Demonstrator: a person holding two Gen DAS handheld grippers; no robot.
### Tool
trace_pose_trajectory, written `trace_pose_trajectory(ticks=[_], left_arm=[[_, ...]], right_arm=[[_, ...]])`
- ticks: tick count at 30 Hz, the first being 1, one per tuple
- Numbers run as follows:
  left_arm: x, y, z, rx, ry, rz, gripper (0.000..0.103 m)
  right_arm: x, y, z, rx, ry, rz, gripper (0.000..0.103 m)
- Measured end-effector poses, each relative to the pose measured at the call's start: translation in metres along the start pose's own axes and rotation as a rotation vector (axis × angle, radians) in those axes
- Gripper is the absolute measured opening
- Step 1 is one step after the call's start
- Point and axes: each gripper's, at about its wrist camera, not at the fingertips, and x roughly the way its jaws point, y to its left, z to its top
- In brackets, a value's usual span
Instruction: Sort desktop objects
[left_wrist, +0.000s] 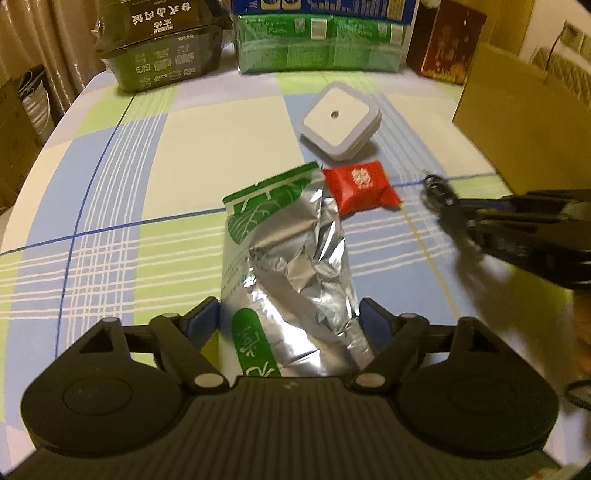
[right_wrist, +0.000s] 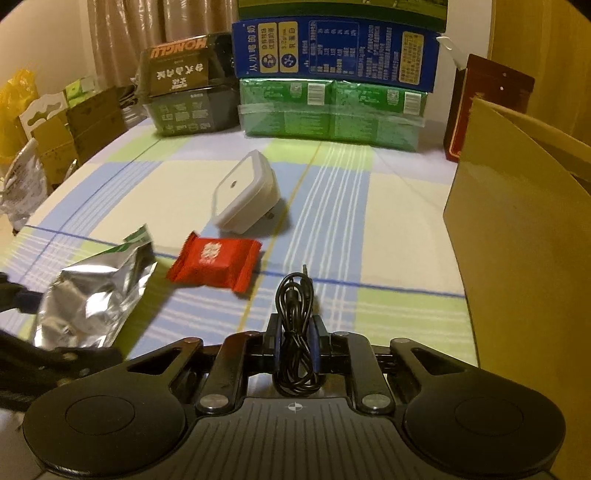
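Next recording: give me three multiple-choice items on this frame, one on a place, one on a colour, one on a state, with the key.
1. Where does the red packet lie?
A. between the foil pouch and the white plug-in light
B. on top of the green cartons
C. inside the brown cardboard box

2. What colour is the coiled cable?
A. white
B. black
C. red

3. How is the right gripper?
A. wide open and empty
B. open over the red packet
C. shut on the coiled cable

Key: 1 A, it sits on the checked tablecloth between those two. 2 B, the coil is plainly black. 3 C, its pads press both sides of the coil.
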Motion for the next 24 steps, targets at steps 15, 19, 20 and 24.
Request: trace_pose_trajectory(ticks=[15,19,20,24], left_arm=[[-0.056,-0.042,-0.056,-0.021,0.038,-0.077,0.05],[-0.073,-0.06,-0.084,-0.028,0.033,-0.09,0.05],[-0.075,-0.064,-0.087,-0.027,0.03,-0.089,0.05],[-0.077,-0.074,-0.095,-0.009,0.028,-0.081,0.057]], right_arm=[[-0.084,0.008,-0.06,0.067,0.027,0.06,0.012],[-0.11,0.009,-0.08,0.094,0.031,0.067,0.012],[-0.115,0.007,-0.086,0.106,0.036,0.065,0.012],[-0.123,0.006,-0.101,0.122,0.055,0.059,0.012]])
